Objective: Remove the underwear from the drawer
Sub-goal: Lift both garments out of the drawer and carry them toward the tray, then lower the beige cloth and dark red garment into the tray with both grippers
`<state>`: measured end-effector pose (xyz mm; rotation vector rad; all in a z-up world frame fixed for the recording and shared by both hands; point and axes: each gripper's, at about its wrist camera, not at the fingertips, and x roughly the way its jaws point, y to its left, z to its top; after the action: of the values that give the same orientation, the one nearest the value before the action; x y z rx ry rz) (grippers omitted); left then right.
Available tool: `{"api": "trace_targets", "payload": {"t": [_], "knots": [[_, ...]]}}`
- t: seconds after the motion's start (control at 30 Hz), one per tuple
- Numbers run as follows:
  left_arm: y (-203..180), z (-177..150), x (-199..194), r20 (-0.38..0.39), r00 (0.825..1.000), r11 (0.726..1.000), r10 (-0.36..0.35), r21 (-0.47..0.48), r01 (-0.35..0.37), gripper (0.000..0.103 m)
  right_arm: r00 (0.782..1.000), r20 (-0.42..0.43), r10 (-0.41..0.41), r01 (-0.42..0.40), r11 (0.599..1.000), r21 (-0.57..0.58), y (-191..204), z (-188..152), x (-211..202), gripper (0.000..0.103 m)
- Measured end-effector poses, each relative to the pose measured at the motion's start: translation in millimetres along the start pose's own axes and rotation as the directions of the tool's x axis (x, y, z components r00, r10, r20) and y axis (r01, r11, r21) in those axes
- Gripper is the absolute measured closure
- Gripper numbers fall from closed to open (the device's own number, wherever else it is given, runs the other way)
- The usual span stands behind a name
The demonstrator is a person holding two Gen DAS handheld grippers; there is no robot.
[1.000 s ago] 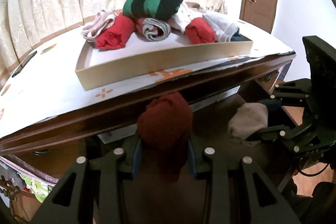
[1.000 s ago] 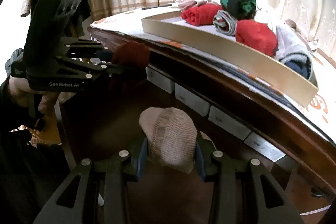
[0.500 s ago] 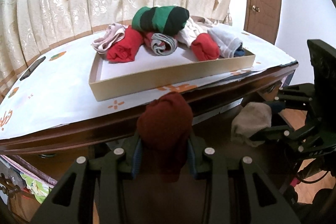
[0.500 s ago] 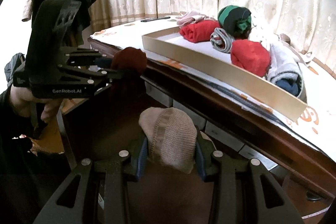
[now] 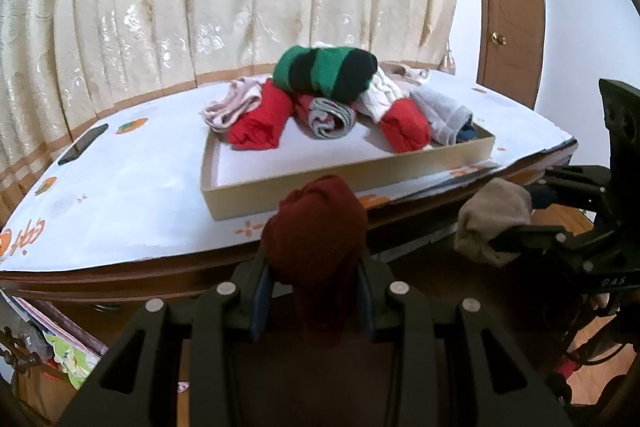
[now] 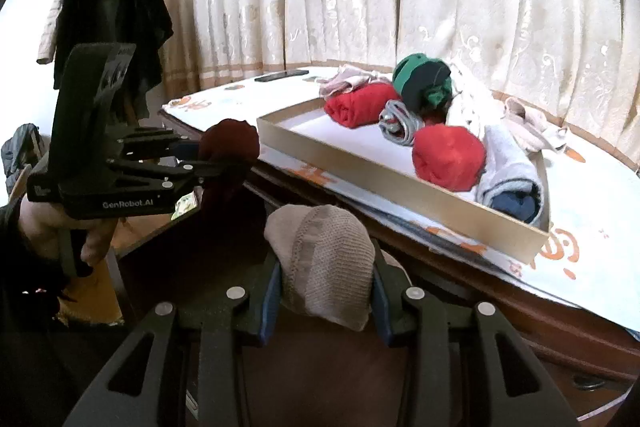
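Observation:
My left gripper (image 5: 314, 303) is shut on a dark red rolled underwear (image 5: 316, 231), held up in front of the table edge. It also shows in the right wrist view (image 6: 230, 143). My right gripper (image 6: 324, 301) is shut on a beige rolled underwear (image 6: 324, 259), also seen in the left wrist view (image 5: 492, 223). A shallow cardboard tray (image 5: 344, 187) on the table holds several rolled underwear: red, grey, green-and-black, white. The drawer below is mostly hidden by the grippers.
The wooden table (image 5: 120, 279) carries a white patterned cloth (image 5: 120, 195) and a black phone (image 5: 82, 145) at far left. Cream curtains hang behind. A wooden door (image 5: 508, 7) is at right. Dark coats (image 6: 112, 11) hang at left.
Both grippers have risen with their rolls, from below the tabletop edge to about level with it. The tray top now shows more fully. Both grips are unchanged.

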<state>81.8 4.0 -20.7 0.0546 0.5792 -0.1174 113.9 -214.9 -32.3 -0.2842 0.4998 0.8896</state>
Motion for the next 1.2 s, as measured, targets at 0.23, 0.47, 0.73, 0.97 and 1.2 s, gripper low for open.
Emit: {"api": "trace_targets", "payload": {"t": [0.23, 0.47, 0.73, 0.97, 1.2], "knots": [[2, 5, -9, 0.044, 0.999, 1.000, 0.010, -0.009, -0.010, 0.068, 1.000, 0.024, -0.004, 0.005, 1.000, -0.019, 4, 9, -5, 0.062], [6, 14, -17, 0.083, 0.996, 1.000, 0.023, -0.012, -0.022, 0.068, 0.998, 0.056, -0.012, 0.013, 1.000, -0.028, 6, 20, -9, 0.062], [9, 26, -23, 0.131, 0.990, 0.999, 0.043, -0.005, -0.042, 0.068, 0.994, 0.103, -0.022, 0.026, 0.999, -0.035, 5, 33, -13, 0.062], [12, 37, -23, 0.160, 0.985, 0.998, 0.061, 0.000, -0.062, 0.068, 0.991, 0.130, -0.028, 0.035, 0.998, -0.051, 4, 47, -14, 0.062], [14, 48, -24, 0.187, 0.979, 0.997, 0.076, 0.005, -0.078, 0.068, 0.987, 0.160, -0.035, 0.045, 0.997, -0.058, 2, 61, -16, 0.062]]}}
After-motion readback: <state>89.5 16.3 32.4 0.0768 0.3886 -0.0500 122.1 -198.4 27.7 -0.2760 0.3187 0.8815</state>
